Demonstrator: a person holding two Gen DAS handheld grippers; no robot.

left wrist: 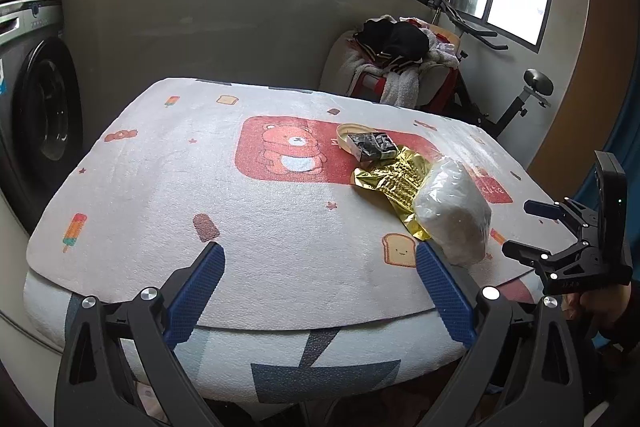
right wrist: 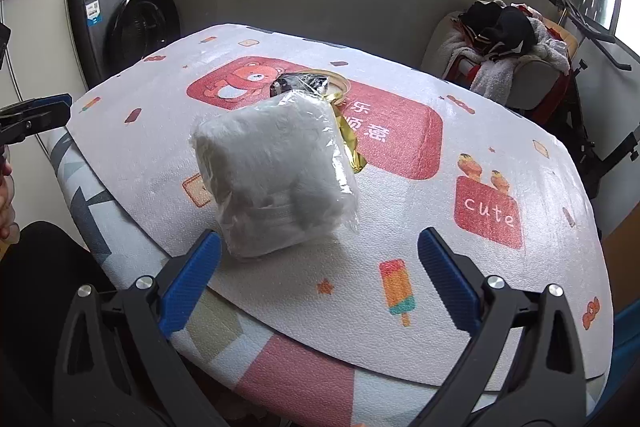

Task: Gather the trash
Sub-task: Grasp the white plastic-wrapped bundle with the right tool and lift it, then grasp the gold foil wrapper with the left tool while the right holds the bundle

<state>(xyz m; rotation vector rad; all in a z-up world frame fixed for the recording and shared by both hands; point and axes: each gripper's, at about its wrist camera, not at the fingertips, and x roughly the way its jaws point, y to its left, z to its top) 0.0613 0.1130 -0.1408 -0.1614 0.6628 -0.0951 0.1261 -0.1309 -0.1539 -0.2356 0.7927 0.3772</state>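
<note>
"cute" on mat's (right wrist: 280, 307) red panel (right wrist: 489, 213), Chinese characters on large red panel (right wrist: 394, 131)

Crinkled glossy gold foil wrapper (left wrist: 394, 183)

On the mat-covered table (right wrist: 400, 227), a plastic-wrapped bundle (right wrist: 276, 175) is set nearest the front edge, with a foil wrapper (left wrist: 394, 183) partly under it, a small box (left wrist: 370, 145) behind that, and a washing machine (right wrist: 128, 23) placed beyond the table's left side.
</note>
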